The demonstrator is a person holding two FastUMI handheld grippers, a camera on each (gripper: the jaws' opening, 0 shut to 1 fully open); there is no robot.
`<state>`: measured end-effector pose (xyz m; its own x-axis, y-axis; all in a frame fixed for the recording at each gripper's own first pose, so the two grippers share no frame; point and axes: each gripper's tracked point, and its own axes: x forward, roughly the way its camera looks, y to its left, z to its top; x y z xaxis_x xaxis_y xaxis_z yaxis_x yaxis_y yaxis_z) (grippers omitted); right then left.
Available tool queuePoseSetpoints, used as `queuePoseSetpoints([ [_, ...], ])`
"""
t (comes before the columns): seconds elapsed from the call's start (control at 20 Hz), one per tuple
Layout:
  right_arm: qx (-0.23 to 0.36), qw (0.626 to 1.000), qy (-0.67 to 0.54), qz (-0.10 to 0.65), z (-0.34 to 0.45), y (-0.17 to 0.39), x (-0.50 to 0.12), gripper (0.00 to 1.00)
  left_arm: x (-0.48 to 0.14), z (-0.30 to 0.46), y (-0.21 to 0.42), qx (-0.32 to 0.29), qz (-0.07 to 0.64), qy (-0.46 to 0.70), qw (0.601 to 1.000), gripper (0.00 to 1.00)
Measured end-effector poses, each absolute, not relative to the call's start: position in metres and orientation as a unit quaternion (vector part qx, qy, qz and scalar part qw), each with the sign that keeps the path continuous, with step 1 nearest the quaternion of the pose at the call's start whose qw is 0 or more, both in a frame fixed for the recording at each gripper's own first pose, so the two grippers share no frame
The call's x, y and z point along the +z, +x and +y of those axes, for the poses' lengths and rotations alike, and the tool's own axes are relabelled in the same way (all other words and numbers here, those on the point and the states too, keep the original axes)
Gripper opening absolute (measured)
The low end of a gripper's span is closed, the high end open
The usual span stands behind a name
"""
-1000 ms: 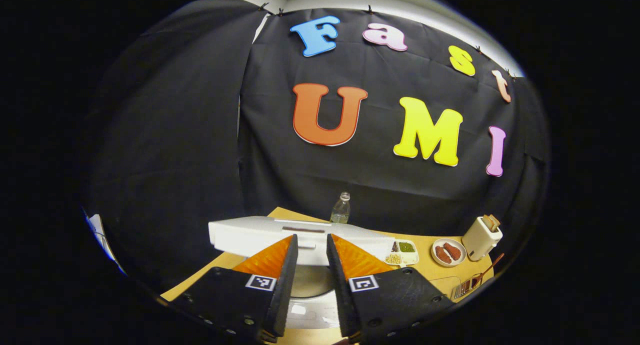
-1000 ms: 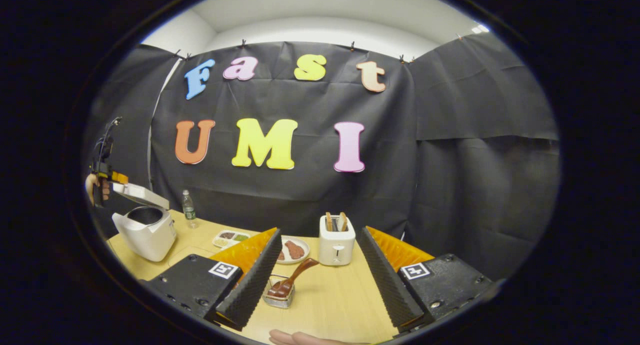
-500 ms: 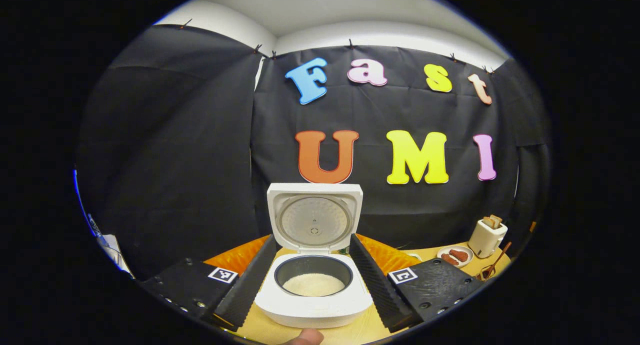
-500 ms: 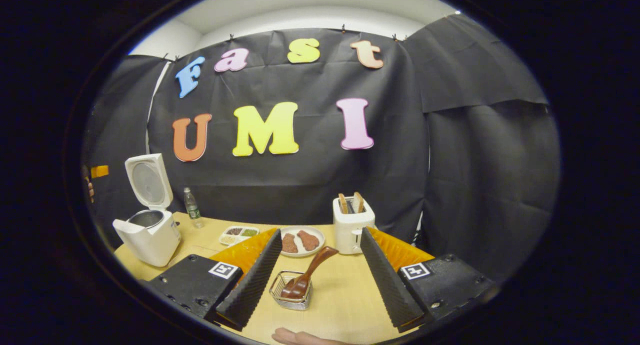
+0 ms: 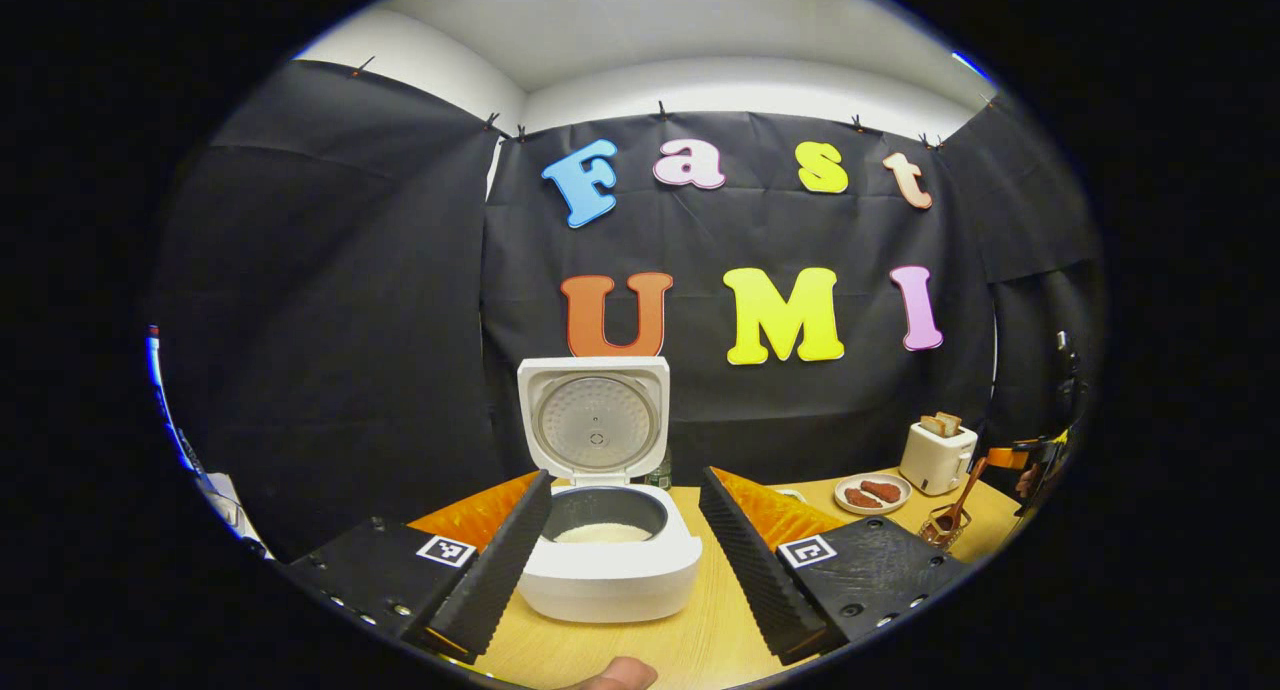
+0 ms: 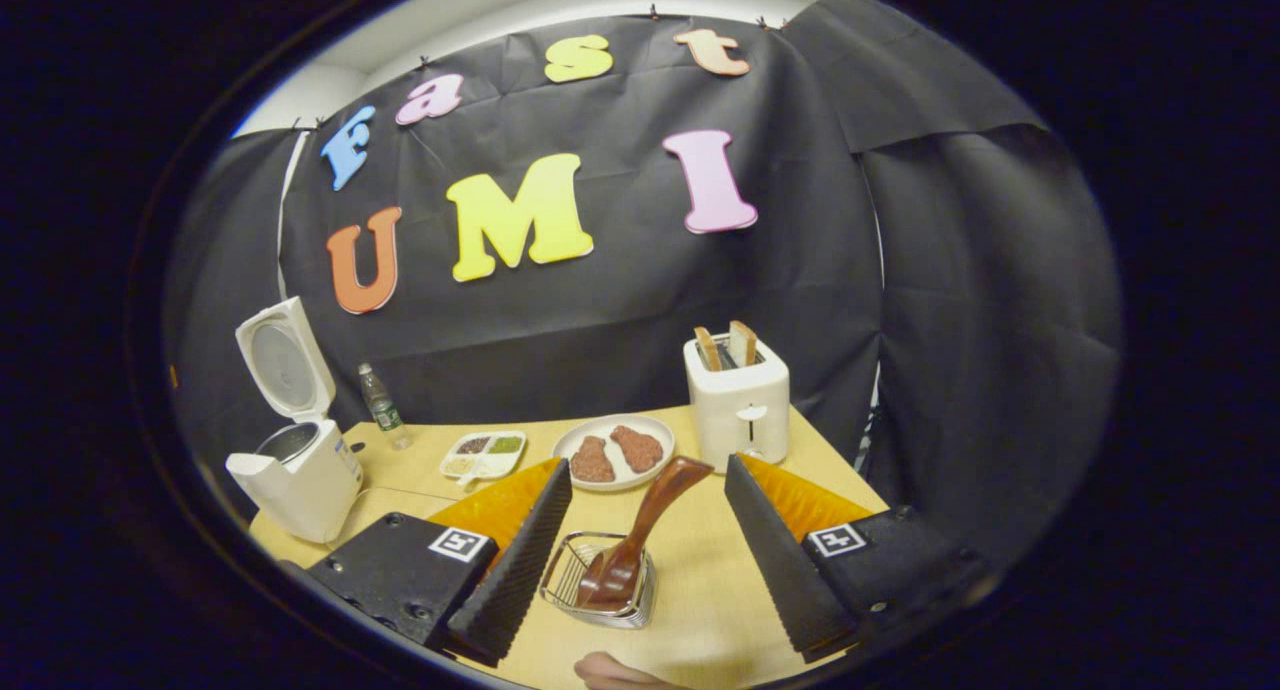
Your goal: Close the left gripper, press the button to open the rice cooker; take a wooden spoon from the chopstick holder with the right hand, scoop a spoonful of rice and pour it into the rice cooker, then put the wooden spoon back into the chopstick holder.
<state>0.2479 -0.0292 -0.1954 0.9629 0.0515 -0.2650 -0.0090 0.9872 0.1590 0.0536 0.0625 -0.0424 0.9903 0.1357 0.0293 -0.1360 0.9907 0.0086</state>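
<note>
My left tool (image 5: 622,555) has pulled back from the open cooker (image 5: 608,562), jaws wide, empty. My right tool (image 6: 645,545), also wide and empty, has closed on the spoon (image 6: 640,532) in its holder (image 6: 600,595).

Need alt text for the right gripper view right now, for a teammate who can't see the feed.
The open right gripper hangs over a wire holder with a wooden spoon leaning in it, on a wooden table. Behind stand a toaster and a plate; far left, the rice cooker has its lid up.
</note>
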Motion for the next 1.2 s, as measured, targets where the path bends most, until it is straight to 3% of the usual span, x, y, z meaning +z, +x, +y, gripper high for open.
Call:
queuePoseSetpoints([
  [0.3, -0.004, 0.977, 0.124, 0.175, -0.034, 0.28, -0.247, 1.0, -0.069, 0.049, 0.024, 0.061, -0.003, -0.011, 0.998, 0.94],
  [0.35, -0.004, 0.974, 0.132, 0.182, -0.032, 0.284, -0.255, 0.92, -0.07, 0.046, 0.021, 0.058, -0.001, -0.011, 0.998, 0.94],
  [0.4, -0.005, 0.972, 0.139, 0.192, -0.03, 0.288, -0.262, 0.97, -0.071, 0.045, 0.019, 0.057, -0.001, -0.008, 0.998, 0.94],
  [0.5, -0.005, 0.969, 0.147, 0.2, -0.025, 0.297, -0.27, 0.87, -0.07, 0.043, 0.015, 0.055, -0.003, 0.004, 0.998, 0.94],
  [0.55, -0.007, 0.968, 0.148, 0.204, -0.024, 0.301, -0.274, 0.89, -0.071, 0.042, 0.013, 0.055, -0.002, 0.008, 0.998, 0.94],
  [0.6, -0.006, 0.967, 0.151, 0.207, -0.02, 0.304, -0.275, 0.8, -0.072, 0.041, 0.013, 0.053, -0.001, 0.012, 0.999, 0.94],
  [0.7, 0.007, 0.964, 0.16, 0.214, -0.005, 0.308, -0.276, 0.79, -0.076, 0.039, 0.011, 0.049, 0.003, 0.017, 0.999, 0.94],
  [0.8, 0.006, 0.96, 0.167, 0.225, 0.001, 0.312, -0.284, 0.65, -0.08, 0.039, 0.01, 0.048, 0.007, 0.019, 0.999, 0.94],
  [0.85, 0.001, 0.958, 0.172, 0.231, 0.0, 0.314, -0.288, 0.46, -0.081, 0.041, 0.009, 0.047, 0.008, 0.018, 0.999, 0.94],
  [0.9, -0.005, 0.956, 0.175, 0.236, -0.002, 0.312, -0.288, 0.44, -0.081, 0.042, 0.008, 0.047, 0.009, 0.017, 0.999, 0.94],
  [0.95, -0.01, 0.955, 0.185, 0.234, -0.003, 0.307, -0.283, 0.2, -0.082, 0.043, 0.006, 0.046, 0.008, 0.015, 0.999, 0.94],
  [1.2, -0.008, 0.962, 0.189, 0.196, 0.001, 0.293, -0.257, 0.17, -0.088, 0.05, 0.001, 0.041, 0.007, 0.009, 0.999, 0.95],
])
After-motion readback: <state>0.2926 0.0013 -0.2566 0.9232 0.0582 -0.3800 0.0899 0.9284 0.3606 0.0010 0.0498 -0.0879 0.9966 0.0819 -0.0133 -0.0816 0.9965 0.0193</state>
